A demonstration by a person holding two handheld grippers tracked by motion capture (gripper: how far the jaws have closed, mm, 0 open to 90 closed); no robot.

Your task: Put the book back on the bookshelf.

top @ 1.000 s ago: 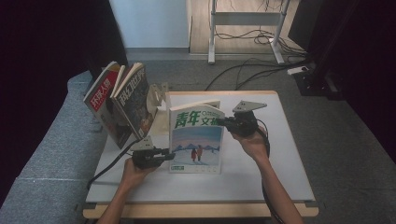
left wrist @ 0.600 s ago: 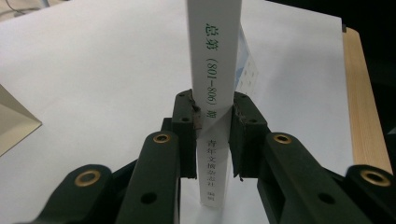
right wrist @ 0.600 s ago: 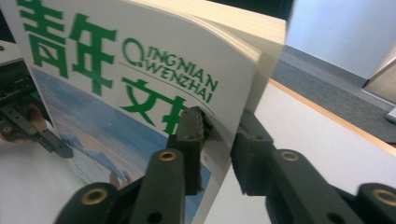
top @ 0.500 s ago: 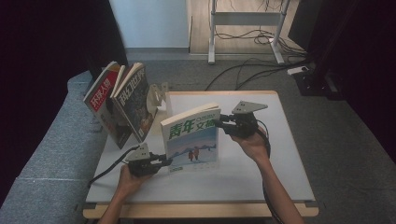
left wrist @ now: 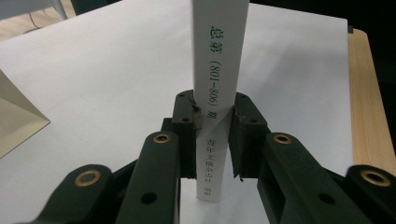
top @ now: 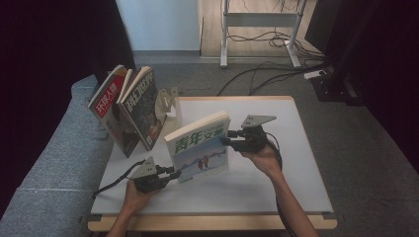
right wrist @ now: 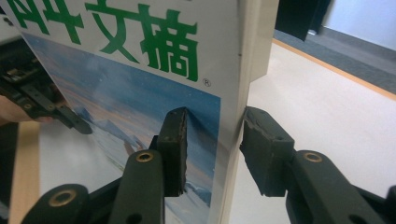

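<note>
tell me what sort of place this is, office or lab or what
Probably a lab or recording room, not a home: a white table on grey carpet, cables trailing over the floor behind it, and a metal desk frame. A book is held between two grippers.

I'm working over a white table (top: 276, 173) with a pale wooden edge, which fills the lower middle of the high view and stands on grey carpet. At its upper left corner a cream bookstand (top: 168, 101) rests on the top, and two books lean against it: a red-covered one (top: 109, 106) at far left and a dark-covered one (top: 143, 111) just beside it, both tilted to the left. Near the centre, the green-titled magazine (top: 200, 148) stands tilted, its lower edge at the white surface. The right half of the top is plain white.
</note>
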